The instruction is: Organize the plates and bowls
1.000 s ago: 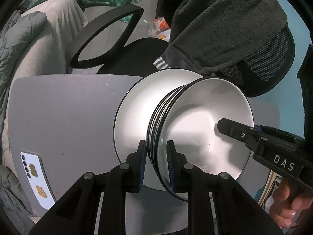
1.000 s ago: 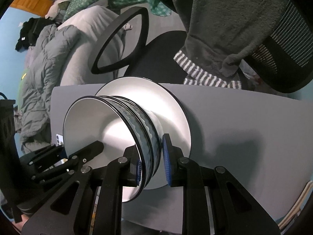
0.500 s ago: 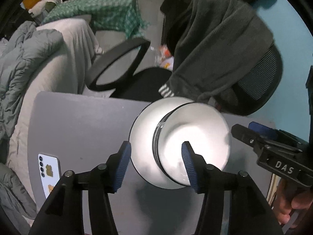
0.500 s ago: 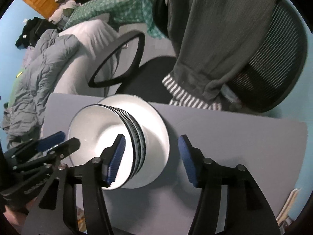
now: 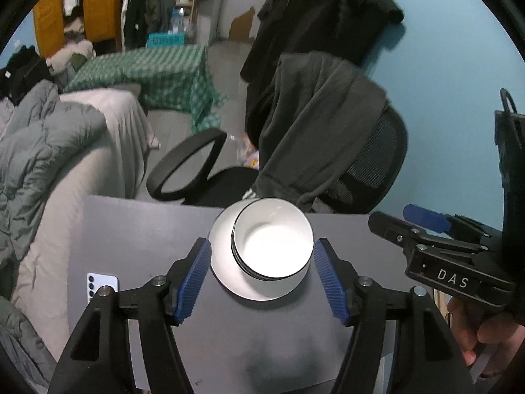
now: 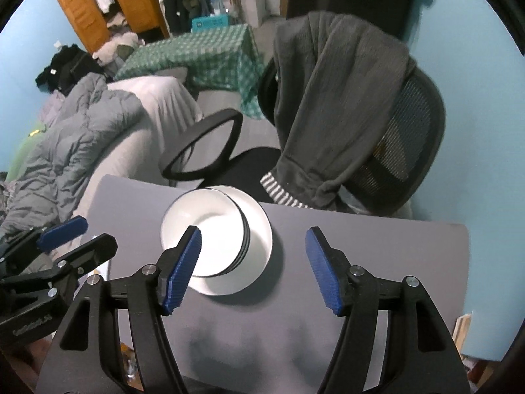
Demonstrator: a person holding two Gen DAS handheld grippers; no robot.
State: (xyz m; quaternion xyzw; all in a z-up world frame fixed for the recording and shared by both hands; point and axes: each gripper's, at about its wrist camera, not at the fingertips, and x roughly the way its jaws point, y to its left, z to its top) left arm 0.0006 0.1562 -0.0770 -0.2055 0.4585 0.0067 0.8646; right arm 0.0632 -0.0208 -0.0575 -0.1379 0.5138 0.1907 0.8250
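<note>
A stack of white bowls with dark rims (image 5: 272,243) (image 6: 203,229) sits on a white plate (image 5: 220,262) (image 6: 261,239) at the far edge of the grey table (image 5: 131,229). My left gripper (image 5: 262,279) hovers well above the stack, jaws opening, its blue pads (image 5: 193,275) apart on either side with nothing pressed between them. My right gripper (image 6: 252,262) also hangs above, a little right of the bowls, jaws opening and empty. Each gripper shows in the other's view: the right gripper (image 5: 390,216) at the right edge, the left gripper (image 6: 95,233) at the lower left.
A white phone (image 5: 101,284) lies at the table's left edge. A black office chair (image 5: 370,170) draped with a grey garment (image 6: 331,105) stands just behind the table. A bed with a grey duvet (image 5: 39,164) lies left. A hand (image 5: 475,335) holds the right gripper.
Both grippers were shut on the rim of the bowl stack. They have let go, opened wide and risen away, and the bowls stay on the plate.
</note>
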